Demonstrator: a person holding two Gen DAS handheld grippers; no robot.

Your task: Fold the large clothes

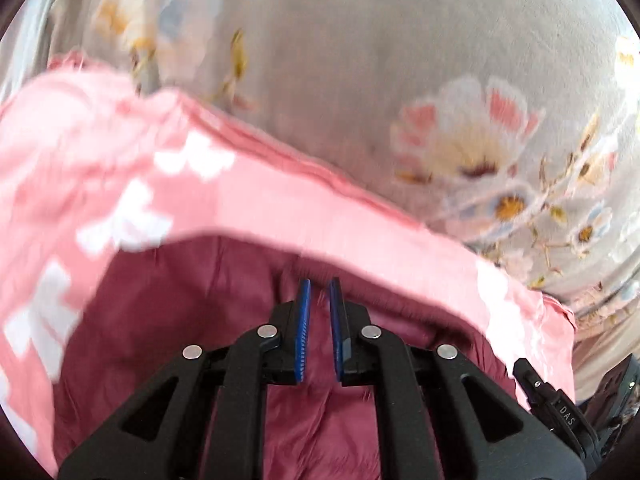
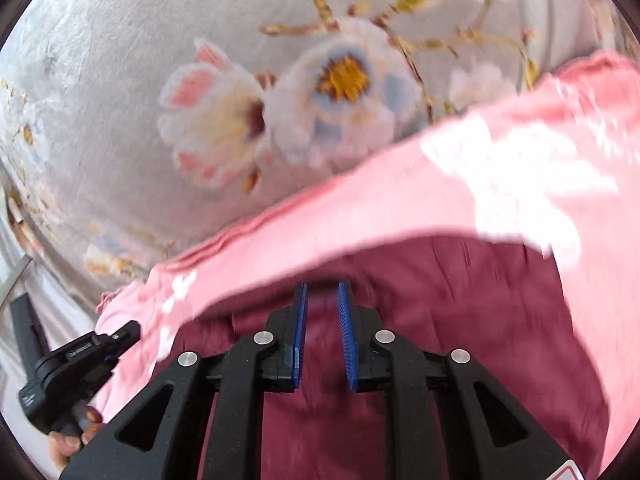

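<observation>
Pink garment [image 1: 248,196], soft, white-patterned, draped over fuzzy floral blanket [image 1: 360,60].

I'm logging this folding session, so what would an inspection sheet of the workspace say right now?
Surface: grey floral blanket covers all the surface in view.
Job's things: pink garment with white print, lifted edge showing its darker inside.
Clutter: nothing seen.
Grippers: left claw nearly shut with pink fabric between the pads; right claw slightly wider, grip uncertain.
Cables: nothing seen.
Surroundings: a hand holds the left claw's handle; pale fabric at the frame edges, blurred.
</observation>
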